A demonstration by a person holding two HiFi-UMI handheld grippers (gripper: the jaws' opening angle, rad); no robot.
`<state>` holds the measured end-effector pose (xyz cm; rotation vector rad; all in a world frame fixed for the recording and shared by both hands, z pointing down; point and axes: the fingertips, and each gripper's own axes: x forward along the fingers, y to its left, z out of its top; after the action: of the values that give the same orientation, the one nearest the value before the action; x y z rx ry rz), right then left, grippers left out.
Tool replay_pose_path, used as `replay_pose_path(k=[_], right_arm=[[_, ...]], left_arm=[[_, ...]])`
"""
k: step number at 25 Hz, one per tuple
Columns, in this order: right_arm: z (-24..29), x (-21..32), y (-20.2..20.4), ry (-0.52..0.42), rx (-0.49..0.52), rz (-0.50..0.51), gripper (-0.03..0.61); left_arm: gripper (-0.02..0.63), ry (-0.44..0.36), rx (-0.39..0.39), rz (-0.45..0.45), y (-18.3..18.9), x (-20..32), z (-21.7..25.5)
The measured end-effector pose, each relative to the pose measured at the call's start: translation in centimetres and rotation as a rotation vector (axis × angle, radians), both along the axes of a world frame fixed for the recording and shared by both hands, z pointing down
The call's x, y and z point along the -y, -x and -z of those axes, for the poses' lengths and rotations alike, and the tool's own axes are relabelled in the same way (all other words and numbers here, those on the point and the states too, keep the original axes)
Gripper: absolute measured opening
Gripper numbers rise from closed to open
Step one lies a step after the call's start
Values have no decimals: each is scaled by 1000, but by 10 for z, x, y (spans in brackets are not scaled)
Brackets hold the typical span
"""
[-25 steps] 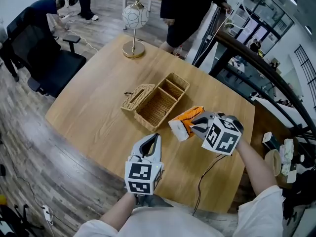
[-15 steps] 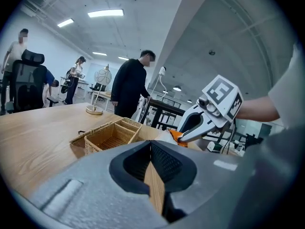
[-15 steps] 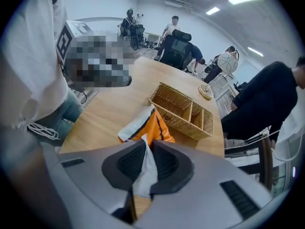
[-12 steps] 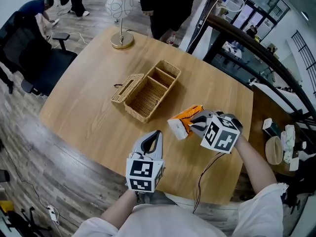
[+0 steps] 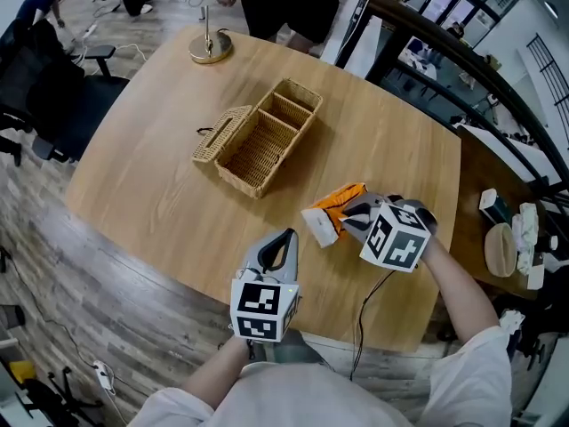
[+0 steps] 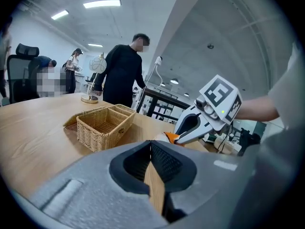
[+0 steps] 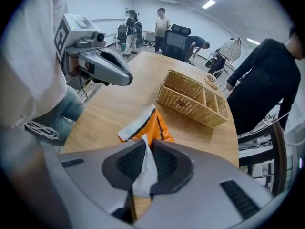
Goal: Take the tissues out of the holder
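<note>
The wicker holder [image 5: 258,138] stands open in the middle of the round wooden table [image 5: 160,194]; its compartments look bare. My right gripper [image 5: 351,221] is shut on the white end of an orange-and-white tissue pack [image 5: 331,213], which hangs low over the table to the holder's near right. In the right gripper view the pack [image 7: 143,128] droops from the shut gripper [image 7: 145,149], with the holder [image 7: 190,99] beyond it. My left gripper [image 5: 283,241] is shut on nothing near the table's front edge. The left gripper view shows its closed tips [image 6: 151,144], the holder [image 6: 102,124] and the pack [image 6: 170,136].
The holder's woven lid [image 5: 220,133] lies flipped open on its left side. A globe lamp on a gold base [image 5: 206,47] stands at the table's far edge. People stand behind it. A black office chair [image 5: 36,96] is to the left. A thin cable [image 5: 369,301] crosses the table's near right.
My right gripper has carried the tissue pack farther from the holder, toward me and lower. The left gripper has also drawn back from the holder toward the front edge.
</note>
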<state>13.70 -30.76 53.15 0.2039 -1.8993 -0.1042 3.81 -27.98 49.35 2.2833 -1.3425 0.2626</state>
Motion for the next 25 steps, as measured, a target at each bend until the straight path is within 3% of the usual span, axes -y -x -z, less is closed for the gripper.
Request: replay_pose_path(k=[25], right_arm=[[-44, -20, 19, 39, 22, 16, 37]], left_arm=[[11, 49, 32, 26, 14, -13, -30]])
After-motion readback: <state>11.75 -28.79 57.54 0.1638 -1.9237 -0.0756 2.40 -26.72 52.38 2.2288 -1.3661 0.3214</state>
